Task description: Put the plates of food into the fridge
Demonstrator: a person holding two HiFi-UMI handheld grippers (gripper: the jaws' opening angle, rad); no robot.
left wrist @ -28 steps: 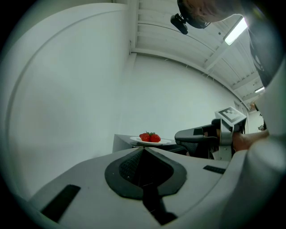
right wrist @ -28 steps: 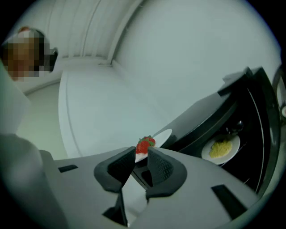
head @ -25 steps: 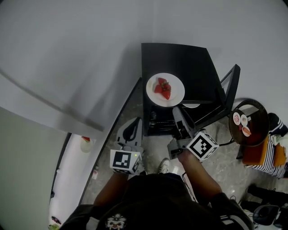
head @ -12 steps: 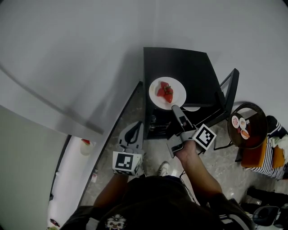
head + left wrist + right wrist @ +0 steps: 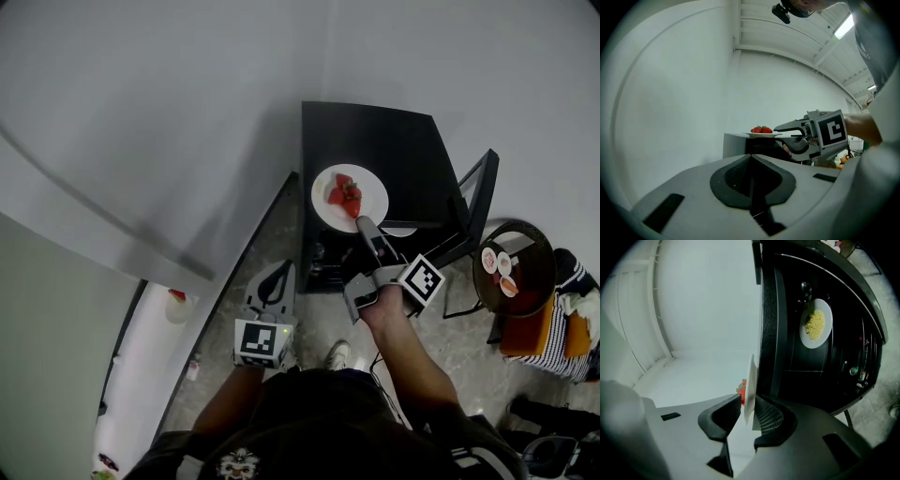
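Rim of strawberry plate, atop the black fridge, sitting between the just-closing, not yet pinching jaws of my right gripper; I am aiming for a firm, level bite, left gripper clenched empty

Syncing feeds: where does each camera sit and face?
Head view: on the head, looking down at the fridge; both arms show.
Left gripper view: on the left gripper, facing the fridge; its shut jaws show.
Right gripper view: on the right gripper; its jaws, just closing, straddle the plate rim.
All share the strawberry plate.
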